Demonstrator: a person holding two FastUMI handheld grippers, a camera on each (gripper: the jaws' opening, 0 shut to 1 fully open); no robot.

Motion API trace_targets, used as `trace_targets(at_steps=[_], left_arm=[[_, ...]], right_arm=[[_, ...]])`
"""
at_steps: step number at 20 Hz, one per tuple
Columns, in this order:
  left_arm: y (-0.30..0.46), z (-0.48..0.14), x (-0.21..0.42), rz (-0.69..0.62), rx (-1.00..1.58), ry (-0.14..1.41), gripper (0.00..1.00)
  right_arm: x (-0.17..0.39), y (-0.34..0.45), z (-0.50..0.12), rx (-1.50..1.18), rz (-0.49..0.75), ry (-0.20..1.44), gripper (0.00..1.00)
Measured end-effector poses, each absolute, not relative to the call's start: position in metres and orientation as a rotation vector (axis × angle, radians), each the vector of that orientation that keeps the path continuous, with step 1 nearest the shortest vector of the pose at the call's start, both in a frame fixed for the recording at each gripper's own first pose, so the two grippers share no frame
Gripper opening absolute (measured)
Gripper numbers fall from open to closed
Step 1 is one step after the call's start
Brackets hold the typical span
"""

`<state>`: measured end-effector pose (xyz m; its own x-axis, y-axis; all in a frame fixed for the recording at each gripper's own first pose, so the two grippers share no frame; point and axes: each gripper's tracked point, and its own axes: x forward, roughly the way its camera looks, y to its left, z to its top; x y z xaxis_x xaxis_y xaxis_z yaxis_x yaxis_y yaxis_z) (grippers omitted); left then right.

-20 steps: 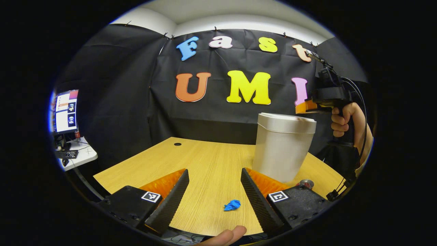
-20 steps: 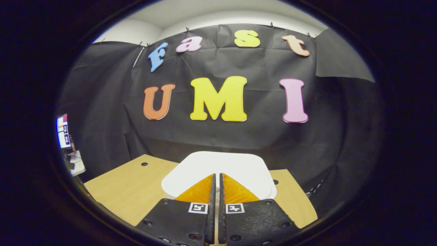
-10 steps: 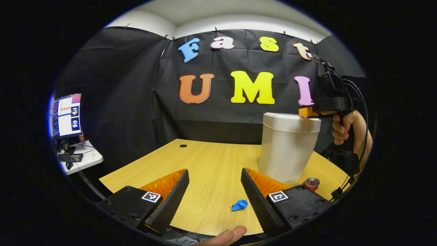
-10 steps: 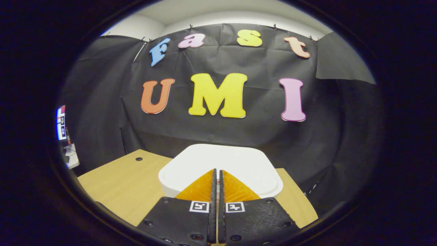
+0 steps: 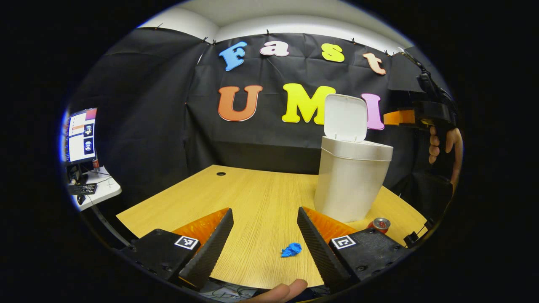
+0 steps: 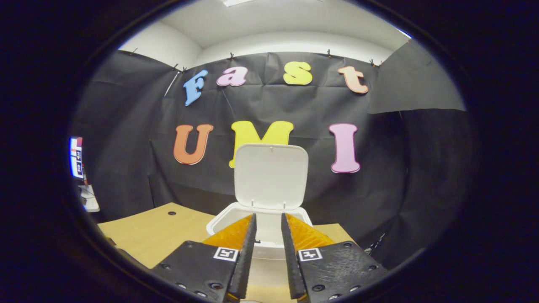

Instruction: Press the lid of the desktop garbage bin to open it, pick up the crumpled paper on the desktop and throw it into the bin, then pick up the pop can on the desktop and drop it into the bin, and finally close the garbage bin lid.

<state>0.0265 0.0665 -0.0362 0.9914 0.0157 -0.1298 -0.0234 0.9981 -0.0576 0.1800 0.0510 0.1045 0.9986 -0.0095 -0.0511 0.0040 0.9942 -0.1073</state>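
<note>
Bin point(image 5: 351, 181) stood upright at right of centre in the left gripper view, long axis vertical, lid point(image 5: 344, 118) flipped up and standing near vertical at the back rim. In the right gripper view the lid point(image 6: 270, 176) faced the camera with its inner side and the bin point(image 6: 261, 227) mouth was open below it.

Paper ball point(image 5: 291, 249) was blue, low centre on the table point(image 5: 252, 198), near the front edge. Can point(image 5: 380, 224) sat at the bin's foot, lower right, top rim facing up; it looked upright, but most of it was hidden.

Left half of the table was bare wood out to its edge.

Left gripper point(image 5: 265, 235) was spread wide, holding nothing; the paper lay between its fingers, closer to the right one, not touching.

Right gripper point(image 6: 267, 248) was parted by a narrow gap, empty, fingers pointing at the bin's mouth. In the left gripper view it point(image 5: 389, 118) hung upper right, above and beside the bin, clear of the lid.
</note>
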Motion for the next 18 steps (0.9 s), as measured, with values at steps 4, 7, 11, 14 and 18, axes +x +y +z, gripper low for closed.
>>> trace_targets(at_steps=[4, 7, 11, 14, 18], left_arm=[[0.072, -0.046, 0.033, 0.023, -0.017, 0.155, 0.98], [0.058, -0.065, 0.038, -0.032, -0.015, 0.220, 0.98], [0.038, -0.098, 0.045, -0.080, -0.022, 0.323, 0.98], [0.028, -0.121, 0.055, -0.083, -0.011, 0.371, 0.95], [0.019, -0.152, 0.072, -0.066, -0.004, 0.434, 0.91]], right_arm=[[0.149, 0.033, 0.099, -0.071, -0.009, 0.038, 0.78], [0.126, 0.018, 0.089, -0.100, -0.004, 0.065, 0.88], [0.089, 0.015, 0.084, -0.101, 0.020, 0.029, 0.95], [0.064, 0.023, 0.059, -0.119, 0.060, 0.035, 0.95], [0.043, 0.026, 0.013, -0.100, 0.093, 0.076, 0.95]])
